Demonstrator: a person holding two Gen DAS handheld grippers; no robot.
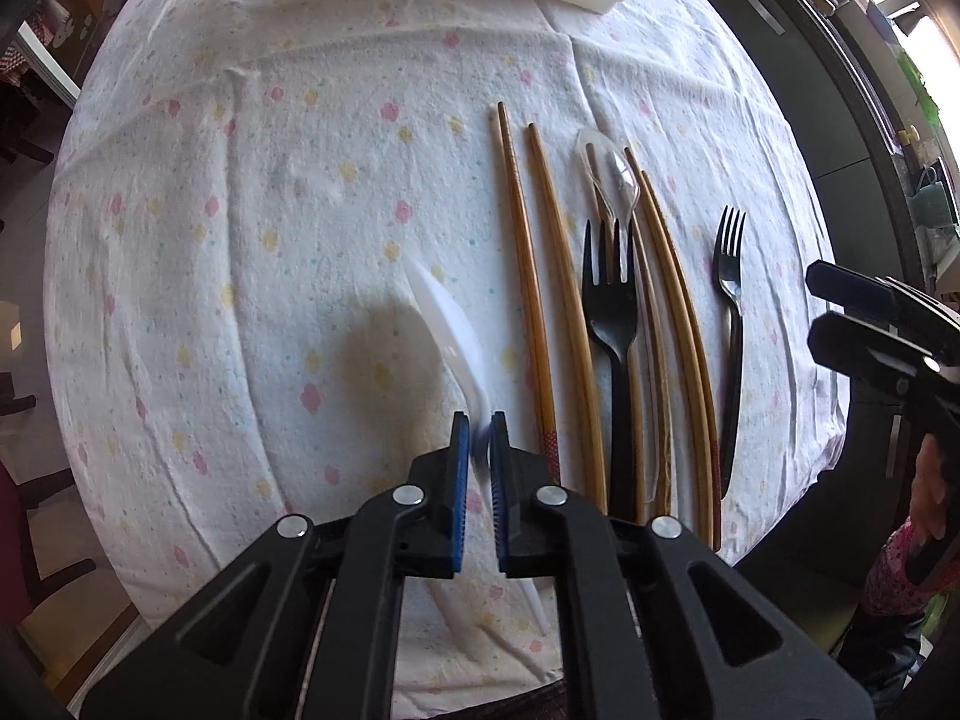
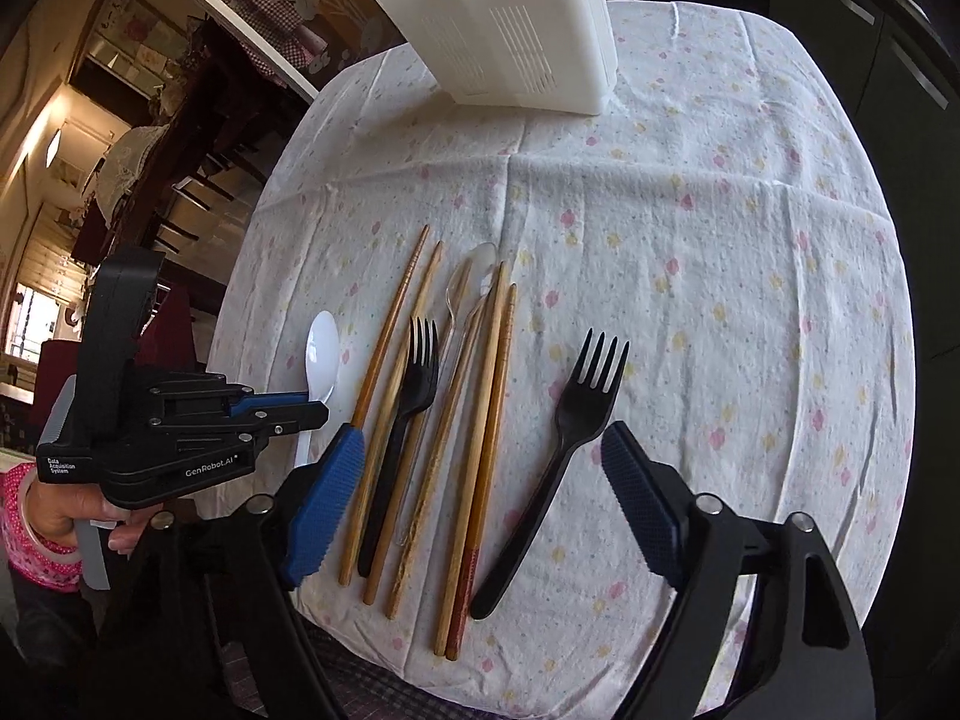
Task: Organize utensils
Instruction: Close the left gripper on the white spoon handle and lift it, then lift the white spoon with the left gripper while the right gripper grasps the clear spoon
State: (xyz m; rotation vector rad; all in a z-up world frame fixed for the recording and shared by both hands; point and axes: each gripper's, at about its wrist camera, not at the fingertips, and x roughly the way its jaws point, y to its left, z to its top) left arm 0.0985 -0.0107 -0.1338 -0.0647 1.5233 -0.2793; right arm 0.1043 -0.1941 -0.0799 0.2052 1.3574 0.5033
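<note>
while the left gripper (image 1: 480, 450) points steeply down clamping the white spoon (image 2: 321, 354), the right gripper (image 2: 483, 468) tilts down, jaws apart.

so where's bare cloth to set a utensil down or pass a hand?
Free: the wide stretch of tablecloth right of the lone black fork, and the band between the utensil tips and the white basket. Also the cloth left of the white spoon. Crowded: the row of chopsticks, clear spoon and second black fork.
</note>
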